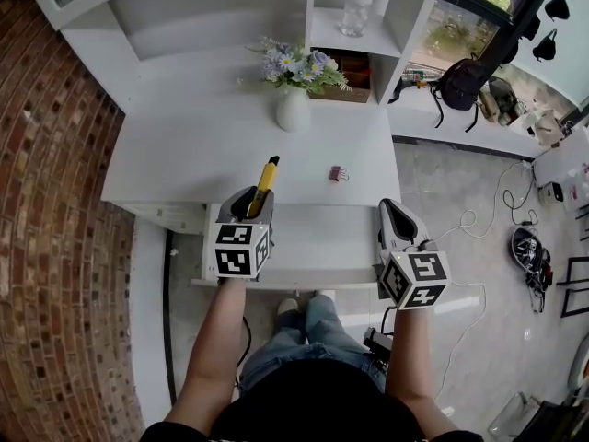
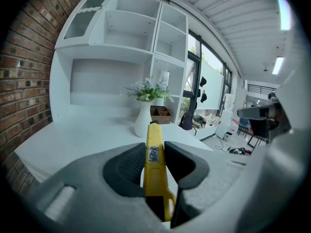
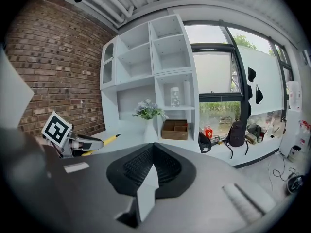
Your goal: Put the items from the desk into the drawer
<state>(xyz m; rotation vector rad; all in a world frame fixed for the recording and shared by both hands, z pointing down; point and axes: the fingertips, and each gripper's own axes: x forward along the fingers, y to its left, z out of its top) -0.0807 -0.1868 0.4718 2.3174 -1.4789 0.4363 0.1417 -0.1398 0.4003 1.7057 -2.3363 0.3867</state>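
My left gripper is shut on a yellow utility knife, which pokes forward between the jaws. It hangs over the front edge of the white desk, above the left end of the open white drawer. My right gripper is over the drawer's right end, jaws closed tip to tip with nothing between them. A small pink binder clip lies on the desk between the two grippers. The right gripper view shows the left gripper and the knife at its left.
A white vase of flowers stands mid-desk at the back. Shelves behind hold a wooden box and a glass jar. A brick wall bounds the left. A black backpack and floor cables lie to the right.
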